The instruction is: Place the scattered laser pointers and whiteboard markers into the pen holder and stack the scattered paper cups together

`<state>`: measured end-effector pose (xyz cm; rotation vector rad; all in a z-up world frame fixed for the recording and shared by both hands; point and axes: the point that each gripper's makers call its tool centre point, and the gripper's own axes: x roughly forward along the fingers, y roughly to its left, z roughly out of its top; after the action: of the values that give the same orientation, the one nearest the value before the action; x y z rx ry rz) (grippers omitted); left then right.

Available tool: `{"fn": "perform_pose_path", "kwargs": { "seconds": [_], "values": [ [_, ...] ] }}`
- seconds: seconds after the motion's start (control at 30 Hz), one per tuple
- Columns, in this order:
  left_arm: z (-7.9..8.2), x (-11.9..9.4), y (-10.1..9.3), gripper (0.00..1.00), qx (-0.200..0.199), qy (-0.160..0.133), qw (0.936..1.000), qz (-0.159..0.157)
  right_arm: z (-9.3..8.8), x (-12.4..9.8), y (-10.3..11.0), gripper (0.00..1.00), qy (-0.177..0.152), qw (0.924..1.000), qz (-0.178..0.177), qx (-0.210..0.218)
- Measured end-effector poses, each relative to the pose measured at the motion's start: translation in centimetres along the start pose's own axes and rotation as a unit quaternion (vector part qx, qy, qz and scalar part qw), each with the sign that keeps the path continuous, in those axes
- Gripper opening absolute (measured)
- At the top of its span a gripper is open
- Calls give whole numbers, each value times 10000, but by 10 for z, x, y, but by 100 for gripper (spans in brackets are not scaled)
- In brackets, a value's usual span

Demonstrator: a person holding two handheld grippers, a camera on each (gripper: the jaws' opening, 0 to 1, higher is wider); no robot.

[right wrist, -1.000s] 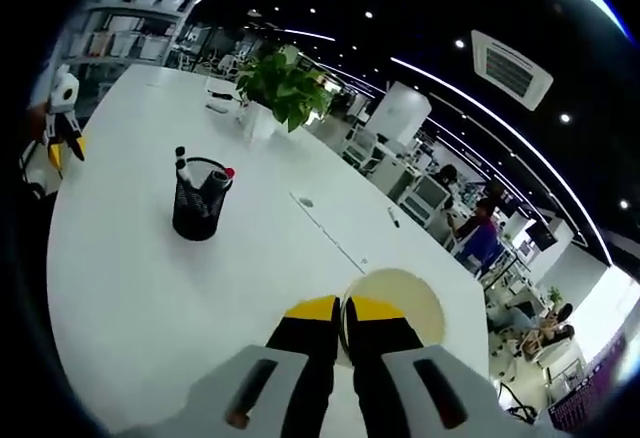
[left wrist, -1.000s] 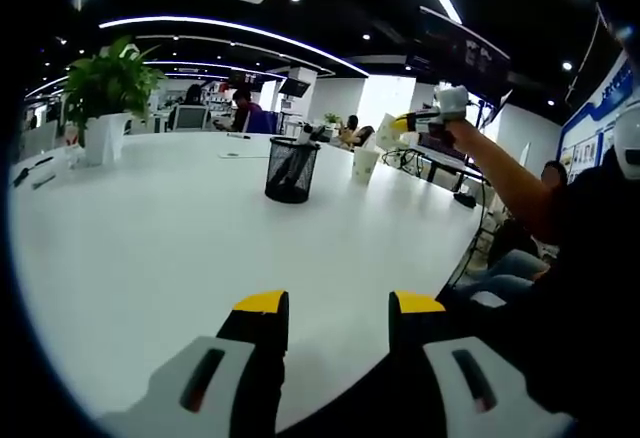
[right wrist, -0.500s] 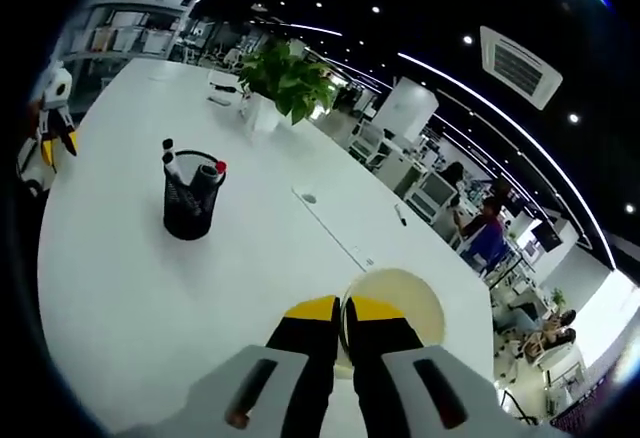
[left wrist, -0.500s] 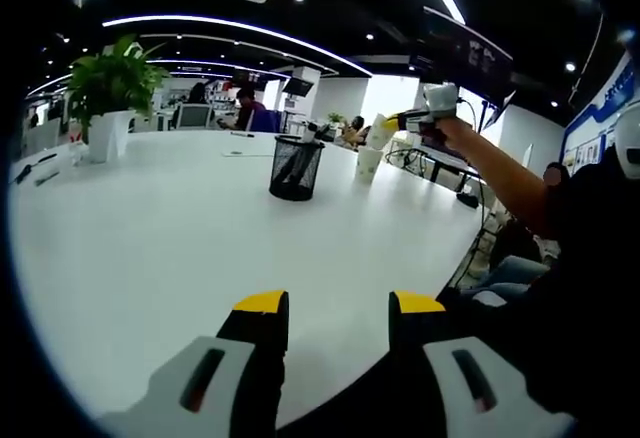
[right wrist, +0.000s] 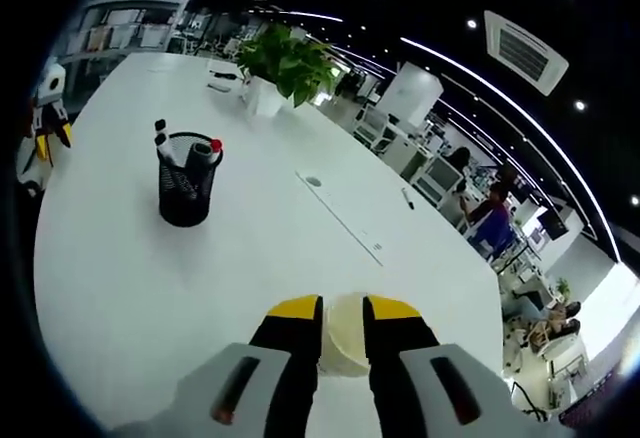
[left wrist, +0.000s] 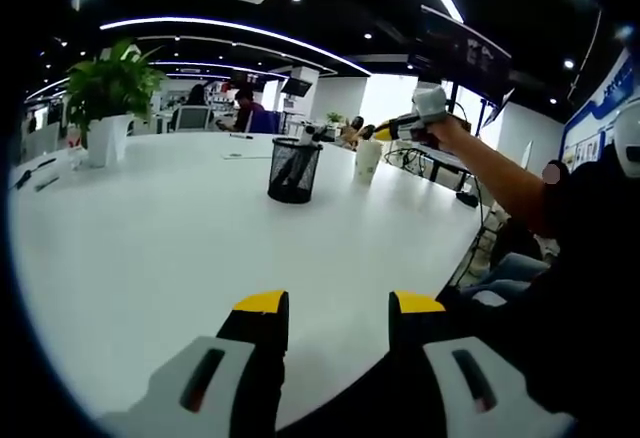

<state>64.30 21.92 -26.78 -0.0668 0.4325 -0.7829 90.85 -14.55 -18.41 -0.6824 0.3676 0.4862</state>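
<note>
Your right gripper [right wrist: 342,320] has its jaws spread astride the paper cup [right wrist: 344,336] standing on the tabletop [right wrist: 140,278]; your left gripper [left wrist: 340,316], jaws apart and empty, sits far off

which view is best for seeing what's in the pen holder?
Right gripper view. It looks down on the pen holder, so the marker tops poking above the rim, one red-capped, are visible. The left gripper view shows the holder side-on and farther off; its mesh wall hides most of the contents.
</note>
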Motion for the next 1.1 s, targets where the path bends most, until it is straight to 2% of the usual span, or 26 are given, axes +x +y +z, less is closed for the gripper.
{"fn": "perform_pose_path", "kwargs": {
  "seconds": [0.3, 0.67, 0.83, 1.1],
  "values": [
    [0, 3, -3, 41, 32, 24, 10000, -39, -8, -4, 2, 23, -2, 9999, 1, 109],
    [-1, 2, -3, 41, 13, 25, 10000, -31, -7, -10, 1, 31, -248, 9987, -53, 443],
    [-1, 2, -4, 41, 4, 23, 10000, -41, -5, -14, -2, 37, -623, 9932, -94, 981],
    [-3, 2, -1, 41, -6, 28, 10000, -49, -15, -17, -2, 48, -922, 9840, -224, 1508]
  ]
}}
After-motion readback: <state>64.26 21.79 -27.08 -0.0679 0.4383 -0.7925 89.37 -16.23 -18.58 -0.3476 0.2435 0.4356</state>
